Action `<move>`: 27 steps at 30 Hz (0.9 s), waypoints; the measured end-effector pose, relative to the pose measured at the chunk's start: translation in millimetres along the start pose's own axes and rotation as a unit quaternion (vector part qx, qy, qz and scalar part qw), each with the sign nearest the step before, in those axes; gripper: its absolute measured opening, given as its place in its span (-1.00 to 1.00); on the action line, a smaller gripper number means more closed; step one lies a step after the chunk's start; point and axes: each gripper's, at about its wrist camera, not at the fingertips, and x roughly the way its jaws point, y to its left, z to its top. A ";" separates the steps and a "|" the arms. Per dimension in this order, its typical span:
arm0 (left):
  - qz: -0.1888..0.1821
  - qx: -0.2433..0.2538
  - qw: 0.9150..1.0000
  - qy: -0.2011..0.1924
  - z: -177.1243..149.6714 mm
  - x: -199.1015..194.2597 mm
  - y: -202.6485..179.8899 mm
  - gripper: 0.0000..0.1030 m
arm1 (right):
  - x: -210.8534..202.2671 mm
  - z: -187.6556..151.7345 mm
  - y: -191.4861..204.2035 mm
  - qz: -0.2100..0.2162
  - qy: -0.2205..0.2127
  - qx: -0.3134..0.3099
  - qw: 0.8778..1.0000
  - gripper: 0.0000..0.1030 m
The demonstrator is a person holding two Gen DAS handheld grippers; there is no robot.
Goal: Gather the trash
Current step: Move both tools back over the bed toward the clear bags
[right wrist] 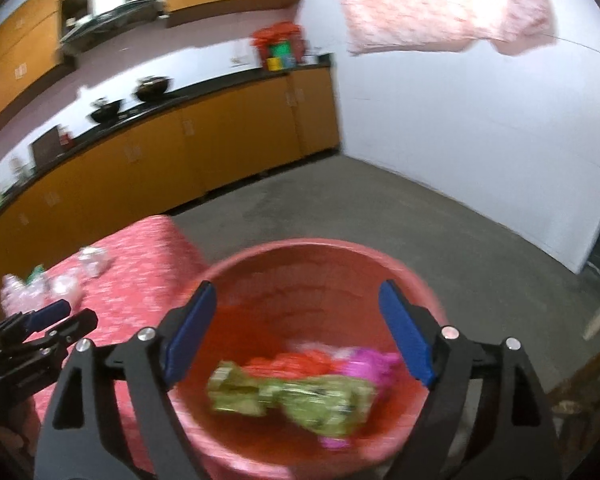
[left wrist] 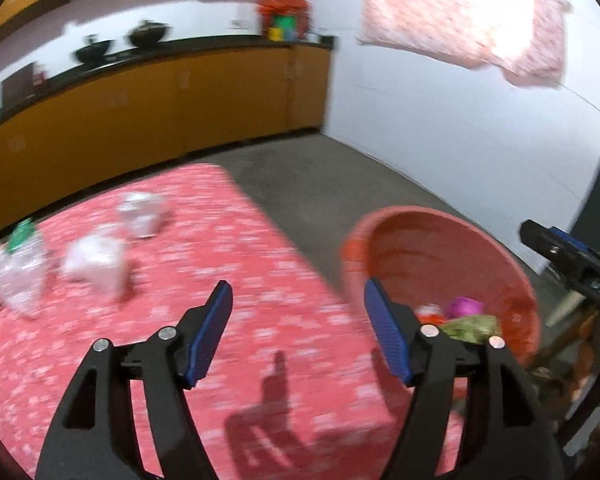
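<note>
Left claw [left wrist: 298, 330] apart, nothing between the blue pads, hanging over the near right part of the table [left wrist: 260, 264] with its red patterned cloth. Right claw [right wrist: 296, 334] also apart and empty, sitting directly above the open mouth of the pink bucket [right wrist: 380, 256]. Bucket stands just off the table's right edge, on the grey floor [right wrist: 380, 200] side. Inside the bucket: a crumpled green wrapper [right wrist: 292, 396] on top, a red wrapper [right wrist: 300, 362] behind it, a magenta wrapper [right wrist: 366, 364] to the right, all touching in one pile. On the table, far left and well apart from the left claw: two crumpled white paper balls [left wrist: 96, 264], one behind the other, and a crushed clear plastic bottle [left wrist: 16, 268] with a green cap at the edge of view. Heavy motion blur in both views, so finer detail on the trash can't be made out. Orange cabinets [left wrist: 140, 120] with a dark countertop run along the back wall.
</note>
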 end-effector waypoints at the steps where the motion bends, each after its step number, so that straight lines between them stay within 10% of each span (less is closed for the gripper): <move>1: 0.014 -0.012 1.000 -0.004 -0.8 -5.0 15.0 0.37 | 2.1 0.9 11.7 0.014 0.000 -0.005 1.000 0.58; 13: 0.181 -0.098 0.978 -0.037 -28.6 -62.5 193.3 0.51 | 53.0 -11.7 207.9 0.155 0.043 -0.098 0.982 0.58; 27: 0.239 -0.138 0.960 -0.039 -46.9 -70.3 281.3 0.55 | 128.0 -30.6 337.6 0.177 0.095 -0.156 0.967 0.58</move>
